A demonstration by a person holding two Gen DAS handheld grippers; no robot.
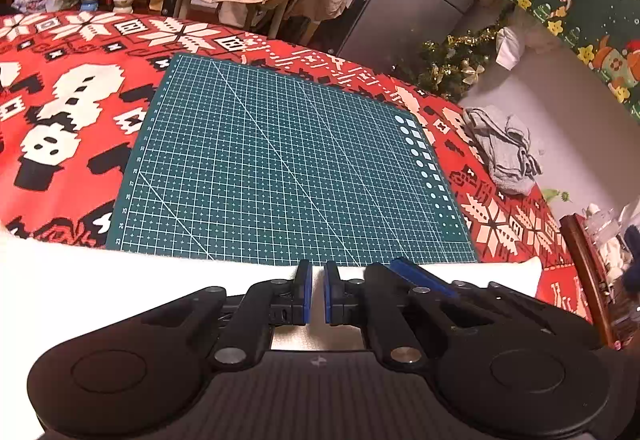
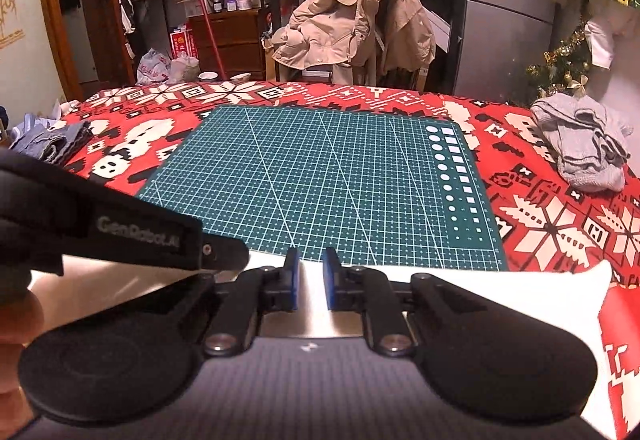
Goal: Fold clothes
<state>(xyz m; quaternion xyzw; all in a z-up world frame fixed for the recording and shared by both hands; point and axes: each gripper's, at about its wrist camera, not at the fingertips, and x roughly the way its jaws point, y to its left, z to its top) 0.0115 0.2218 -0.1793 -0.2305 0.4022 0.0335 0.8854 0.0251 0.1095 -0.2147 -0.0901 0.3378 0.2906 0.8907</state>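
Observation:
A white garment [image 1: 120, 280] [image 2: 520, 280] lies flat along the near edge of a green cutting mat [image 1: 280, 160] [image 2: 320, 176] on a red patterned tablecloth [image 1: 72, 180]. My left gripper [image 1: 317, 269] sits at the garment's far edge, its blue pads nearly together with white fabric pinched in the narrow gap. Just to its right is my right gripper [image 2: 311, 257], also closed on the same edge with white cloth between its pads. One blue finger of the right gripper [image 1: 424, 278] shows in the left wrist view. The left gripper's black body [image 2: 140, 236] shows in the right wrist view.
A crumpled grey garment [image 1: 504, 152] [image 2: 584, 148] lies at the table's right side. A folded blue-grey pile [image 2: 52, 144] sits at the left edge. Behind the table stand a chair draped with a beige coat [image 2: 356, 20] and a small tinsel tree [image 1: 456, 68].

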